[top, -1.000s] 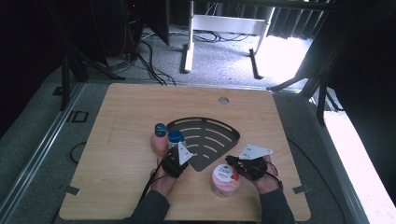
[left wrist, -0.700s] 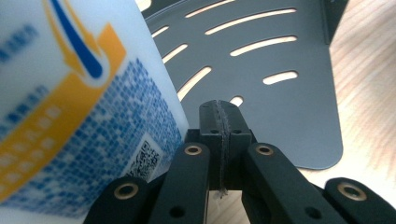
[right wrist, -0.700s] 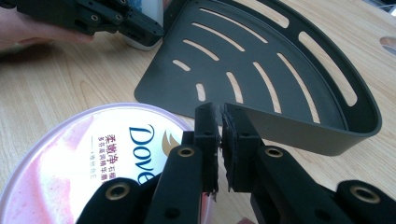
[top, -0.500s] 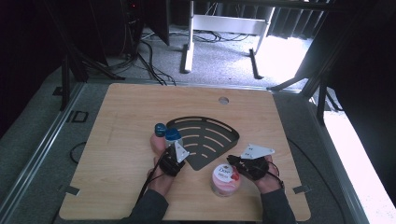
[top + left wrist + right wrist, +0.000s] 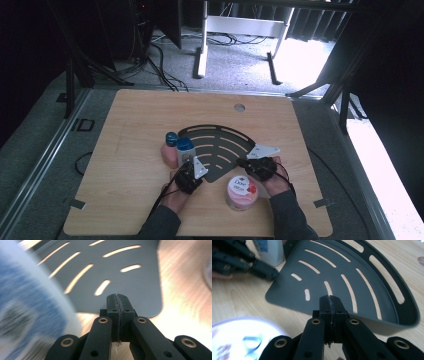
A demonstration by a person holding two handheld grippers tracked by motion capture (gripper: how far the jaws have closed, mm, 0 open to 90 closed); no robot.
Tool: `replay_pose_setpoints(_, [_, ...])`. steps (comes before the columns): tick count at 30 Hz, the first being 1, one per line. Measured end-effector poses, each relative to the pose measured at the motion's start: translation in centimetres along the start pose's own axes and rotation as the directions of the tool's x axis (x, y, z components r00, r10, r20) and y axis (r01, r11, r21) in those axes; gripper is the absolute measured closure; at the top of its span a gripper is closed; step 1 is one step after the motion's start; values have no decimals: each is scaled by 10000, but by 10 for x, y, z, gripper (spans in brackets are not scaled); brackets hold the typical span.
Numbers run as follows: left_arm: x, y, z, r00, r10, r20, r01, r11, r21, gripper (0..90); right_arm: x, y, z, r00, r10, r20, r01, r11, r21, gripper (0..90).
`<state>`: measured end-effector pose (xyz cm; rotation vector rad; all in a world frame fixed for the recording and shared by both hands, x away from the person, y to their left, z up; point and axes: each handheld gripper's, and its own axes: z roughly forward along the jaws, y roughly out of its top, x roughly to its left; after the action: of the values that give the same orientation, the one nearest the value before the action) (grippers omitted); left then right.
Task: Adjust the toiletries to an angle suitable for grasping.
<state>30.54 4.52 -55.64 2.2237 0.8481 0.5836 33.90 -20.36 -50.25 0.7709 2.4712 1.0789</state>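
The table is roomy, but everything crowds my near edge. The black slotted tray lies flat in the middle, between my two claws. My left claw is pressed shut on nothing, hard beside the white bottle; a careless nudge tips it into the pink bottle behind. My right claw has just been closing and grips nothing too, over the tray's corner. The Dove jar sits under my right wrist; my sleeve could drag it off.
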Motion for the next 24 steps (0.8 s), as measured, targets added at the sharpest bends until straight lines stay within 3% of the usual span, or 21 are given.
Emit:
replay_pose_setpoints(5, [-6, 6, 4, 9996, 92, 270, -93, 10000, 37, 895, -4, 10, 20, 9998, -53, -201, 60, 9992, 384, 896])
replay_pose_setpoints(13, [-13, 9, 8, 9981, 102, 611, -95, 9999, -118, 898, -7, 12, 36, 9989, 72, -463, -37, 9972, 751, 895])
replay_pose_setpoints(24, [-17, 11, 10, 9943, -79, 1068, 109, 9996, -267, 897, -5, 14, 41, 9985, -454, -315, 490, 9907, 1267, 894])
